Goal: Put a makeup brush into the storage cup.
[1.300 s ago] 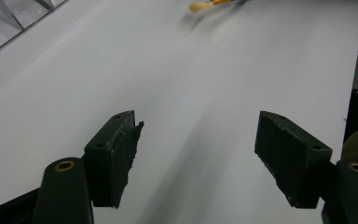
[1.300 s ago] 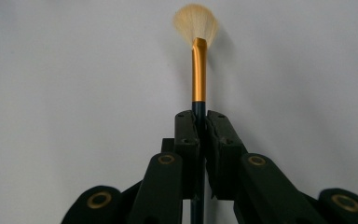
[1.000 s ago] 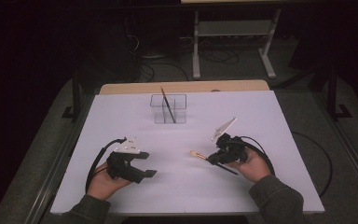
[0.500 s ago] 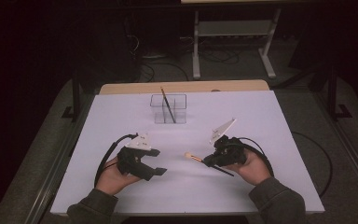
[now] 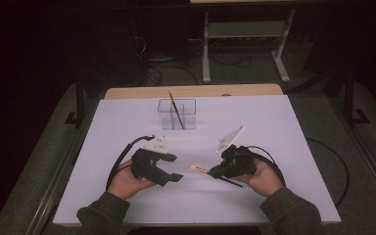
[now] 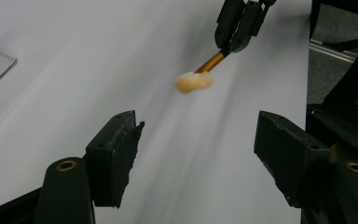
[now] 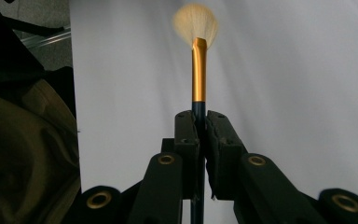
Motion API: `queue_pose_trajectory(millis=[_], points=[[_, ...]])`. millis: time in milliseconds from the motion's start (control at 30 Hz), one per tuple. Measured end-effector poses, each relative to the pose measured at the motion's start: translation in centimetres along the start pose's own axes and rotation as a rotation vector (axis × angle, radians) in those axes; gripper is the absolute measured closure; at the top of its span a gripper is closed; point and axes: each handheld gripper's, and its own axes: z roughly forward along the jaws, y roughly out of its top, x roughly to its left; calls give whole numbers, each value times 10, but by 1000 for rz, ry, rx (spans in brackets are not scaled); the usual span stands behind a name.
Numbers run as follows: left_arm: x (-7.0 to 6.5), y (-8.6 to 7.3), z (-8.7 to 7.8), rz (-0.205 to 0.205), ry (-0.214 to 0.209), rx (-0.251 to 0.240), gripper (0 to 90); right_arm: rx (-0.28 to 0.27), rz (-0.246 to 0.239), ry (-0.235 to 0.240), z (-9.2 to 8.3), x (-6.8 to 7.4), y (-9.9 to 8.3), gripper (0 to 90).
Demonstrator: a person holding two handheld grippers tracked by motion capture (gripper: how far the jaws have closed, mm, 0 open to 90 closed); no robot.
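I have the right gripper clamped on the dark handle of a makeup brush, just behind its gold ferrule, with the pale bristle head sticking out toward nine o'clock in the high view, lifted off the worktop as far as I can judge. The left gripper stands with its jaws wide apart and nothing between them, facing the bristles from the nine o'clock side; in the left gripper view the brush tip floats at about twelve o'clock, beyond the jaws and well clear of them. If this is a handover, my main worry is where the left jaws land: closing on the soft bristles would splay or crush them and give no real hold, so the brush could droop or drop once the right lets go. The ferrule is smooth and round, and a grip there may let the brush roll or slide. The handle is thin, and the right grip sits near its front end, so the long tail behind could swing if I twist. The clear divided holder at twelve o'clock already has one dark brush leaning in it; a careless insertion could knock that one or tip the light holder over.
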Motion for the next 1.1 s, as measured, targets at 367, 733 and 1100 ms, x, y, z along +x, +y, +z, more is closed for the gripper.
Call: queue_pose_trajectory(millis=[367, 733, 1100], points=[[-2, 12, 6, 26, -40, 9, 315, -2, -42, 19, -1, 8, 12, 827], [-5, 17, 10, 52, -68, 21, 364, 1, -76, 37, 2, 16, 23, 827], [-6, 19, 15, 56, -96, 38, 456, -12, -90, 52, 1, 19, 26, 827]])
